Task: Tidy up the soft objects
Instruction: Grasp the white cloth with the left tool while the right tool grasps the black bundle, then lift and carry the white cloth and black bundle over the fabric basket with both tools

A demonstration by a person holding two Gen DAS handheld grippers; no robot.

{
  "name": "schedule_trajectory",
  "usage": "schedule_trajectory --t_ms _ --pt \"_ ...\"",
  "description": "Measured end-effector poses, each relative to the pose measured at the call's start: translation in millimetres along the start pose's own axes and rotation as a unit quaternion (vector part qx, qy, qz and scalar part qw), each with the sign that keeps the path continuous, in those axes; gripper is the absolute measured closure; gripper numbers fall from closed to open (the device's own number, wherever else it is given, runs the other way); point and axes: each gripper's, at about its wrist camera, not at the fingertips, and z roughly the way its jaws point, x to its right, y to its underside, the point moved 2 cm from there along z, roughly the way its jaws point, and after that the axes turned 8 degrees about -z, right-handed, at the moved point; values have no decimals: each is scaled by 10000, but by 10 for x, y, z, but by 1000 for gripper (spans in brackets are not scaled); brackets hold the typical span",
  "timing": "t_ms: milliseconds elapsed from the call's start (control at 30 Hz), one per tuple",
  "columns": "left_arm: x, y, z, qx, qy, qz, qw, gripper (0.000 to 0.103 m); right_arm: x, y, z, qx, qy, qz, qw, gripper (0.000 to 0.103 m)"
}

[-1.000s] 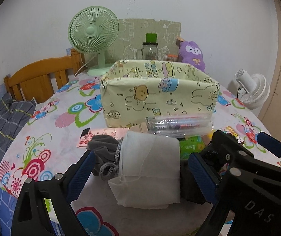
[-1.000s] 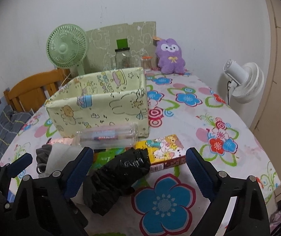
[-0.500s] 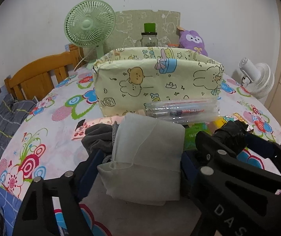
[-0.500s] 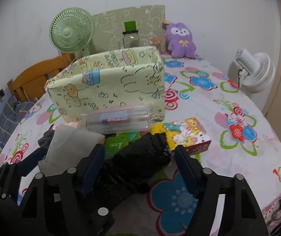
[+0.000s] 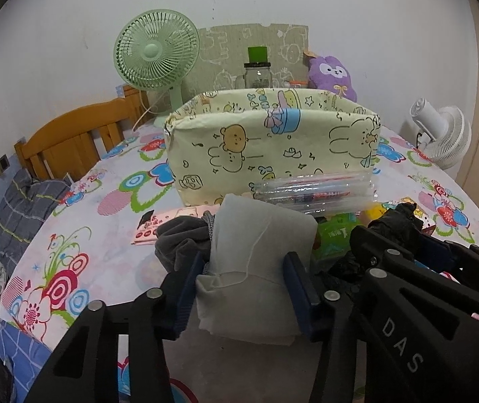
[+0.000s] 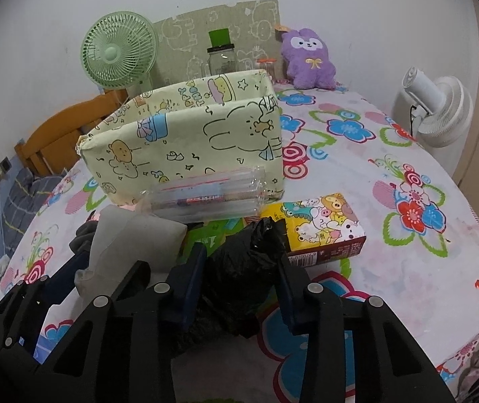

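Observation:
My left gripper point(image 5: 244, 277) is shut on a white drawstring cloth bag point(image 5: 259, 252), which bulges between the blue pads. A grey garment point(image 5: 179, 238) lies at the bag's left. My right gripper point(image 6: 239, 273) is shut on a crumpled black plastic bag point(image 6: 246, 262). The black bag also shows in the left wrist view point(image 5: 393, 223), and the white bag in the right wrist view point(image 6: 132, 235). An open pale yellow fabric box point(image 5: 273, 141) with cartoon animals stands just beyond both; it also shows in the right wrist view point(image 6: 185, 144).
A clear pen case point(image 6: 205, 194) leans on the box front. A cartoon carton point(image 6: 323, 228) and a green packet point(image 5: 335, 235) lie by the black bag. A green fan point(image 5: 157, 53), a jar point(image 5: 257, 74), a purple plush point(image 6: 308, 57) stand behind. A white fan point(image 6: 437, 110) is at right.
Both grippers moved forward and closed: the left onto the white cloth bag, the right onto the black plastic bag. The fabric box looks nearer.

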Motion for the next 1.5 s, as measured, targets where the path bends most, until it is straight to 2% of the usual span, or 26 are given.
schedule_trajectory --t_ms 133,400,567,1500 --pt "-2 -22 -62 70 9 -10 10000 62 -8 -17 -49 50 -4 -23 10000 62" --pt "-14 -70 -93 -12 286 -85 9996 80 -22 -65 -109 93 -43 -32 9999 62" --pt "-20 -149 -129 -63 445 -140 9989 84 -51 -128 -174 154 -38 -56 9999 62" --pt "18 -845 -648 590 734 -138 9955 85 -62 -778 -823 865 156 -46 9961 62"
